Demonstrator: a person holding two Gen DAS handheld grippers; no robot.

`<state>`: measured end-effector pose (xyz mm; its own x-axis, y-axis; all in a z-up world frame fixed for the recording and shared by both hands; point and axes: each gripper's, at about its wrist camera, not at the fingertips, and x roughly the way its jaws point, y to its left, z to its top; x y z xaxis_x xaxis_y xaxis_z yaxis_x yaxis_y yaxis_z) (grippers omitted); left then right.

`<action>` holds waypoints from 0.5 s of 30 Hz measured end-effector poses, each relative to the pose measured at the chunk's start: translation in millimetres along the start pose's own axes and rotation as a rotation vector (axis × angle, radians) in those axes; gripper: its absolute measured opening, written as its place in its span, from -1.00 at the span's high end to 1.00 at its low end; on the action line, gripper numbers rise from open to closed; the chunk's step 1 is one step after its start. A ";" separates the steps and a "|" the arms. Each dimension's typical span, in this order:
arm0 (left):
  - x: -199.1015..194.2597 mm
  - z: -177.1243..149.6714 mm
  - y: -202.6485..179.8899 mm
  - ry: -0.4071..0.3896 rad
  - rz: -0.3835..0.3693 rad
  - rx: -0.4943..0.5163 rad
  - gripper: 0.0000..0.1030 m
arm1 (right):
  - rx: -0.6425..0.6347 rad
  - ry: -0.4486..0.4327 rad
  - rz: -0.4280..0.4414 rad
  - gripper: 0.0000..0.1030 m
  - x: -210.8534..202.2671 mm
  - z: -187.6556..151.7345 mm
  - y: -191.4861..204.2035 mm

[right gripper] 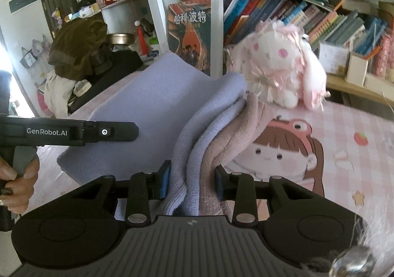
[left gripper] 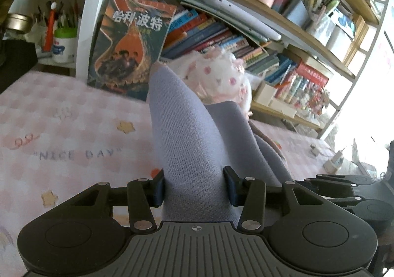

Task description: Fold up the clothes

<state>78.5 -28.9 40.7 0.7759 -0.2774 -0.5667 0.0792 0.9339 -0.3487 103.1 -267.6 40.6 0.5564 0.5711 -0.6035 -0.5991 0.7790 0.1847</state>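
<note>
A lavender knit garment with a pinkish inner layer is lifted off the pink printed table cover. My left gripper is shut on a thick fold of it, and the cloth rises between the pads. My right gripper is shut on a bunched edge where lavender and pink layers meet. In the right wrist view a flat panel of the garment stretches away to the left toward the left gripper's body, held by a person's hand. The right gripper's body shows at the right edge of the left wrist view.
A pink and white plush toy sits on the table just behind the garment. A large book leans against the shelf post, with rows of books behind. A pen cup and dark clothing stand at the left.
</note>
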 end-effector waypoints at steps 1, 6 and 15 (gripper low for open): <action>2.9 4.1 5.3 -0.002 -0.004 -0.002 0.12 | 0.005 -0.002 -0.003 0.37 5.0 4.8 0.8; 21.0 23.7 32.7 0.000 -0.022 -0.011 0.12 | 0.045 0.007 -0.008 0.37 32.4 26.2 2.5; 67.9 47.1 80.6 0.017 -0.074 -0.048 0.12 | 0.003 0.000 -0.066 0.37 87.9 51.8 3.4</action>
<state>167.1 38.2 9.2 0.7585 -0.3494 -0.5500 0.1056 0.8989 -0.4253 179.8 -201.4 28.3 0.5944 0.5187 -0.6146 -0.5598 0.8155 0.1469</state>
